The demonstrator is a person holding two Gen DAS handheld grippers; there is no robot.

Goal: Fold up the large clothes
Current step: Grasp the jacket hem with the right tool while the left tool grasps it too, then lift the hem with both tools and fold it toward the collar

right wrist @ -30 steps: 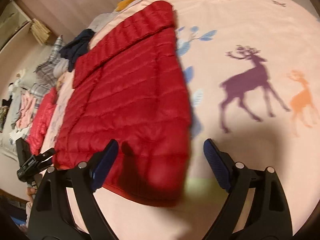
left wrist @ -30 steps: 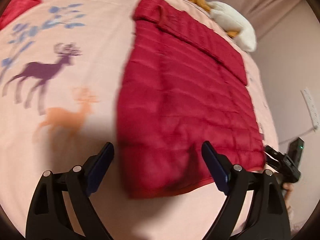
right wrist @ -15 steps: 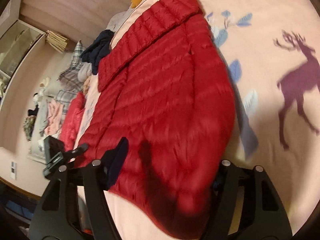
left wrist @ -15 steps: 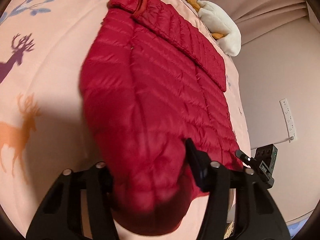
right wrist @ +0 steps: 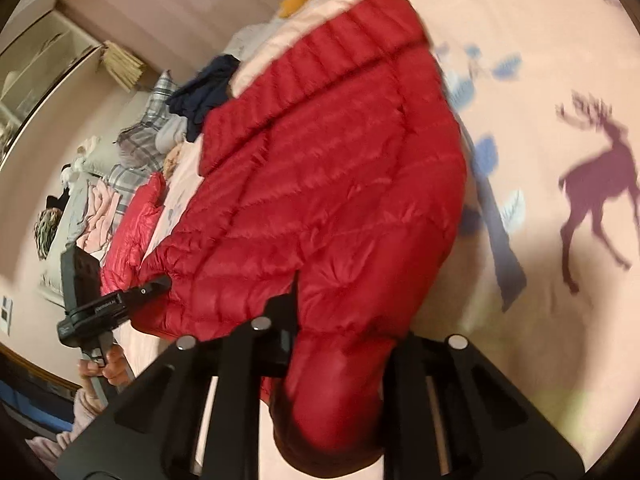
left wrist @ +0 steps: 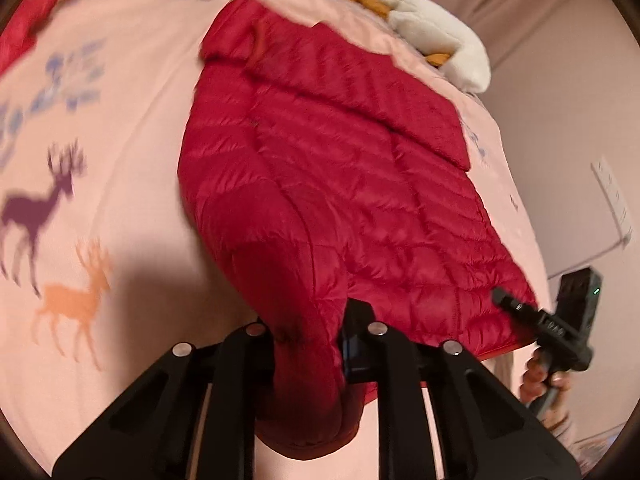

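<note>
Both tongs are clamped on the hem of a red quilted down jacket (left wrist: 340, 184): the left gripper (left wrist: 308, 344) is closed on a bunched corner of the bottom edge, and the right gripper (right wrist: 340, 336) is closed on the opposite corner, the padding bulging between and below its fingers. The jacket is spread lengthwise on a pink bedspread (left wrist: 132, 128) printed with deer, its collar at the far end and a sleeve already laid across its upper part. The gripped hem is raised off the bed, while the rest of the garment lies flat.

The jacket is judged to be light, soft and puffy, with a smooth, shiny shell that is likely to slip; the fill is expected to spring back when a fold is pressed. A hold is best taken at the stitched hem corners, where several layers are pinched together, rather than on a single slick panel. A lengthwise fold toward the collar appears to be in hand.

Beyond the jacket, a white plush toy (left wrist: 440, 44) with orange parts is seen by the far edge of the bed, and a dark navy garment (right wrist: 208, 88) lies near the collar. A second, pinker quilted jacket (right wrist: 140, 216) and a heap of plaid and pale clothes (right wrist: 136, 140) are seen at the bedside. A purple deer (right wrist: 600, 184) is printed on the sheet well apart from the jacket.
</note>
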